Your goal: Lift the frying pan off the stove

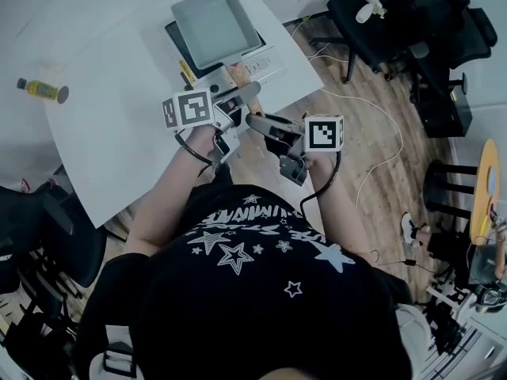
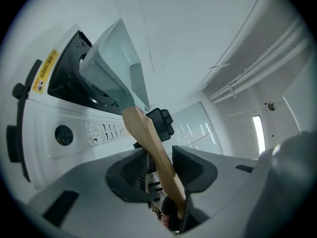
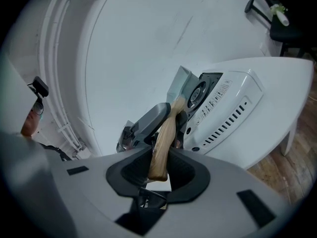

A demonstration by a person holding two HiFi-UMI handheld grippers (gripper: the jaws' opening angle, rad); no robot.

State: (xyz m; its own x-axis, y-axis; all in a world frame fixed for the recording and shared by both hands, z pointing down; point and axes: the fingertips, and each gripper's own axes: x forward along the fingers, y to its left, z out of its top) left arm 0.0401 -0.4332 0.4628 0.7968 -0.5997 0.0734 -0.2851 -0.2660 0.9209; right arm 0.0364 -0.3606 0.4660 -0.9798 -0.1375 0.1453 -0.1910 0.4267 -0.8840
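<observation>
1. Left claw (image 2: 161, 168) is clamped on the wooden handle (image 2: 148, 138), about mid-length.
2. Right claw (image 3: 158, 167) bites the handle's end, apparently pinching it.
3. Frying pan (image 1: 212, 24) sits over the stove (image 1: 265, 60) on the white desk (image 1: 119, 141); I can't tell if it's lifted clear.

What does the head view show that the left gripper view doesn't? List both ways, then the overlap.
Head view only: yellow bottle on the white table, office chairs, the person's star-print shirt. Left gripper view only: the round knob on the stove front, ceiling pipes. Both: the frying pan on the stove, its wooden handle clamped in the left hand-held gripper.
</observation>
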